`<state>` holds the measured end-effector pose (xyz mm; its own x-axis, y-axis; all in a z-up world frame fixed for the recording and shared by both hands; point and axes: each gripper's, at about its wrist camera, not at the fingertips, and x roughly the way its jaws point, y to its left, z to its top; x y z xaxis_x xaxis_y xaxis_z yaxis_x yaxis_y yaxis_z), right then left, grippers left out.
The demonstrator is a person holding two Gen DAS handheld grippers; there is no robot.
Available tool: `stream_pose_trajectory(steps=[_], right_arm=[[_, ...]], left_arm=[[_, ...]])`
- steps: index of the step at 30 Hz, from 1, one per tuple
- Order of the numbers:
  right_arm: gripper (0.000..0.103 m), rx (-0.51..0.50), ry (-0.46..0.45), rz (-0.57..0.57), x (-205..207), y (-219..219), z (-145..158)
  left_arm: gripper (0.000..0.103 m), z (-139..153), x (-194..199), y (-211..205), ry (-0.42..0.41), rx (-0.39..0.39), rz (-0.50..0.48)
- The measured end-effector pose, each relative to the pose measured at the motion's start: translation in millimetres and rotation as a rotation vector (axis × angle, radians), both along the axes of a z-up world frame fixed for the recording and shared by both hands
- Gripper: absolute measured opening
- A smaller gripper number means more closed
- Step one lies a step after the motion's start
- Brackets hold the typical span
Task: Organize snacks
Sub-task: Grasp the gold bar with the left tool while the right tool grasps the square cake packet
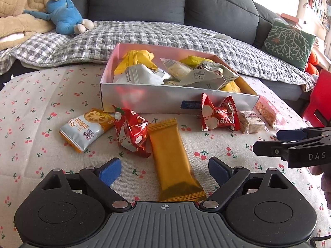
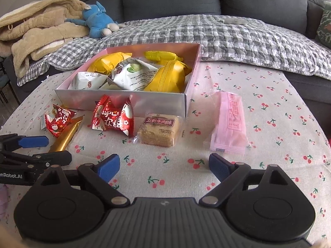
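Observation:
A silver box (image 1: 144, 99) (image 2: 115, 99) holds several yellow and white snack packets. Loose on the cherry-print cloth in front of it lie a long gold bar (image 1: 173, 159) (image 2: 66, 136), a red packet (image 1: 132, 130) (image 2: 60, 119), a second red packet (image 1: 219, 115) (image 2: 113, 117), an orange-white packet (image 1: 86, 128), a clear-wrapped cracker square (image 1: 251, 122) (image 2: 159, 130) and a pink bar (image 1: 269, 111) (image 2: 229, 122). My left gripper (image 1: 164, 170) is open with the gold bar's near end between its fingers, not gripped. My right gripper (image 2: 164, 168) is open and empty, in front of the cracker square.
A grey sofa (image 1: 136, 0) with a checked blanket (image 2: 227, 39), a blue plush toy (image 1: 64, 16), a tan coat (image 2: 41, 29) and a green cushion (image 1: 289, 41) stands behind the table. A red chair (image 1: 318, 99) is at the right.

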<state>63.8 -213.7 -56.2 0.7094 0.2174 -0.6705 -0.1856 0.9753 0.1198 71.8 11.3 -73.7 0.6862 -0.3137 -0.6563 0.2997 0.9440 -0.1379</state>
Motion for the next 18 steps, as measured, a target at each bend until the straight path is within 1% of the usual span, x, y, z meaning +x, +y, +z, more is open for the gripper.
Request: stream_pose_trajectory(steps=[2,4,5,7,8,10,11,13,15,16,17,18], right_arm=[[0.092,-0.041,-0.016,0.029,0,7,-1],[0.091,-0.067,-0.022,0.026,4,11,-3],[0.092,-0.071,-0.025,0.019,6,11,-5],[0.091,-0.077,-0.041,0.003,11,11,-5],[0.091,-0.077,-0.045,-0.004,14,11,-5],[0.087,-0.076,-0.057,-0.023,18,9,-5],[0.086,-0.076,-0.063,-0.034,20,8,-5],[0.080,-0.076,-0.074,-0.048,23,7,-5],[0.075,-0.073,-0.082,-0.054,24,7,-5],[0.068,-0.073,-0.088,-0.053,24,7,-5],[0.064,-0.075,-0.094,-0.050,23,8,-5],[0.057,-0.080,-0.098,-0.047,23,9,-5]], left_arm=[[0.085,1,2,0,-0.002,0.000,0.003],[0.078,1,3,0,-0.004,0.000,0.011],[0.076,1,2,-1,-0.007,0.002,0.013],[0.066,2,3,-2,-0.011,0.006,0.010],[0.064,2,3,-2,-0.012,0.006,0.008],[0.055,3,3,-2,-0.012,0.003,0.003],[0.054,3,3,-2,-0.011,0.001,0.002],[0.045,3,4,-2,-0.009,-0.006,-0.001],[0.039,4,4,-2,-0.004,-0.014,-0.005],[0.036,4,4,-2,-0.002,-0.017,-0.008],[0.034,4,3,-3,0.000,-0.021,-0.012],[0.032,5,3,-3,0.000,-0.018,-0.014]])
